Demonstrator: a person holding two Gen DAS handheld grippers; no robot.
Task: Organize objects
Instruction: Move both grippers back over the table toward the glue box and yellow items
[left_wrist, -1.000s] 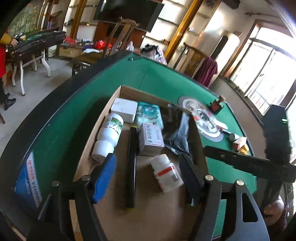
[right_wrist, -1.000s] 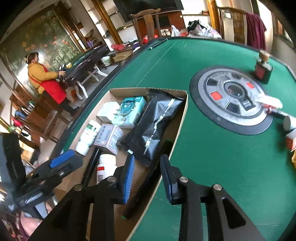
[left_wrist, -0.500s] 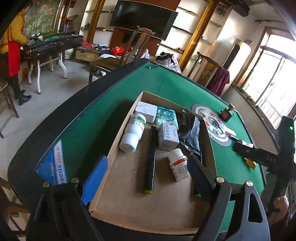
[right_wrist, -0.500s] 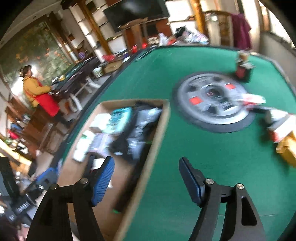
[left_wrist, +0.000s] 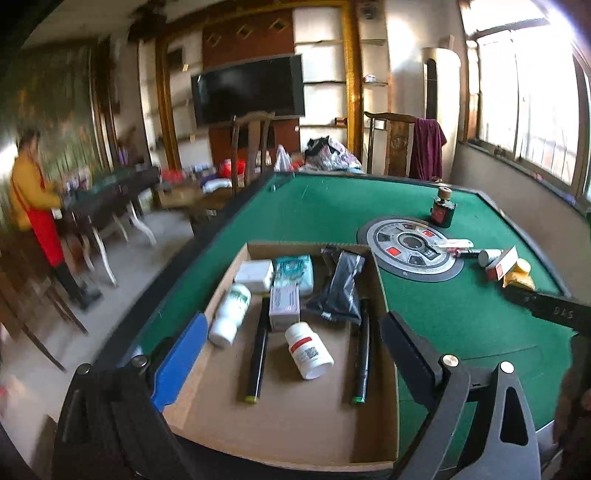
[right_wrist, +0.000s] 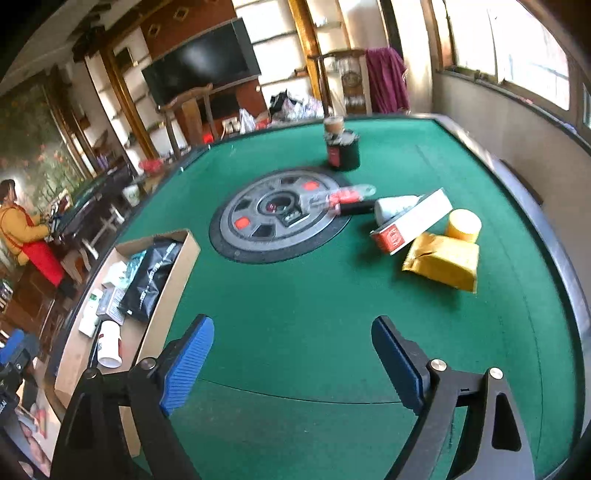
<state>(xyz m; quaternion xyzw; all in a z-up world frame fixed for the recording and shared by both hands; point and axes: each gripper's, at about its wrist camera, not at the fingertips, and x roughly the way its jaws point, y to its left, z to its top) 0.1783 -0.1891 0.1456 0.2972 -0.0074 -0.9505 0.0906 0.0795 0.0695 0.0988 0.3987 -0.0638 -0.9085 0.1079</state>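
A green felt game table (right_wrist: 295, 295) fills both views, its round grey centre console (right_wrist: 280, 214) at mid-frame in the right wrist view, with a shallow brown cardboard tray (left_wrist: 384, 295) in the lower centre of the left wrist view holding bottles, boxes, a black pouch (left_wrist: 341, 291) and two black marker pens (left_wrist: 258, 350). A yellow foil packet (right_wrist: 441, 266), a red-and-white carton (right_wrist: 410, 221) and a yellow cap (right_wrist: 463, 223) lie right of the console. The left gripper (left_wrist: 291, 362) over the tray and the right gripper (right_wrist: 291, 354) over bare felt are both opening wide, nothing between their jaws.

No label on the bottles (left_wrist: 308, 349) or boxes (right_wrist: 410, 221) is sharp enough to read.
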